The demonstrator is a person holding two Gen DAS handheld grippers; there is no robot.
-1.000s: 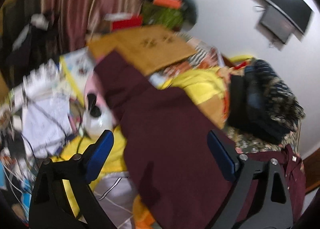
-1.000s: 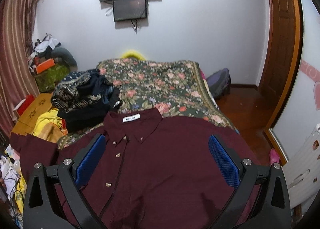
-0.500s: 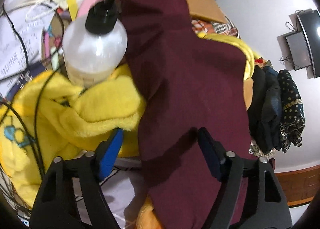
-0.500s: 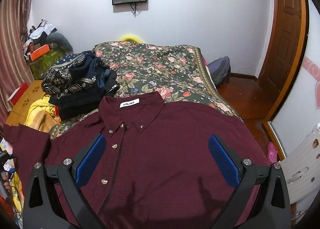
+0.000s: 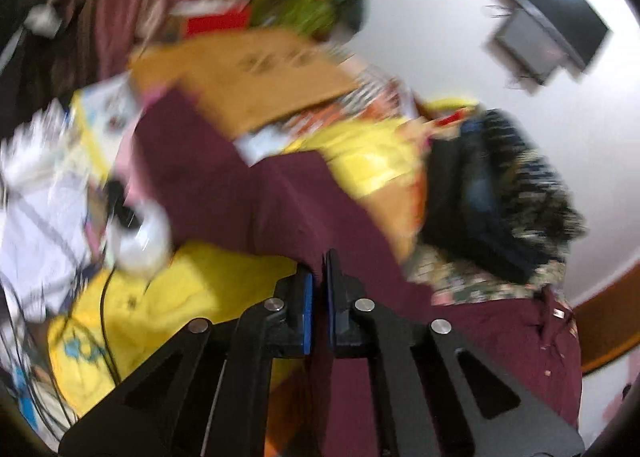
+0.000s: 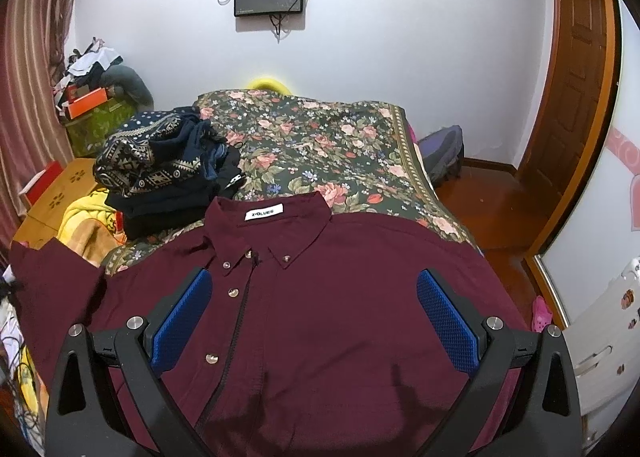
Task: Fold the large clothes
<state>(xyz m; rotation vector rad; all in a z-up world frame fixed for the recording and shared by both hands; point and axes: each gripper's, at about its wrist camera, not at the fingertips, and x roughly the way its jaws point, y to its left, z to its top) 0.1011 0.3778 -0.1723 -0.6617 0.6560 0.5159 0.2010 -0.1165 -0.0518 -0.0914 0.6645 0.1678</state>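
The left gripper (image 5: 318, 309) is now seen clenched, pads nearly together, where half a second ago they were spread either side of the sleeve (image 5: 240, 193). Maroon cloth appears to run between the pads; the blur of the left wrist view leaves the pinch probable, not certain. The maroon shirt (image 6: 320, 297) lies face up, buttoned, across the near end of the floral bed (image 6: 320, 145), with this sleeve trailing off the bed's side over a yellow blanket (image 5: 168, 297). The right gripper (image 6: 314, 317) is held released above the shirt front. The sleeve fold is judged begun.
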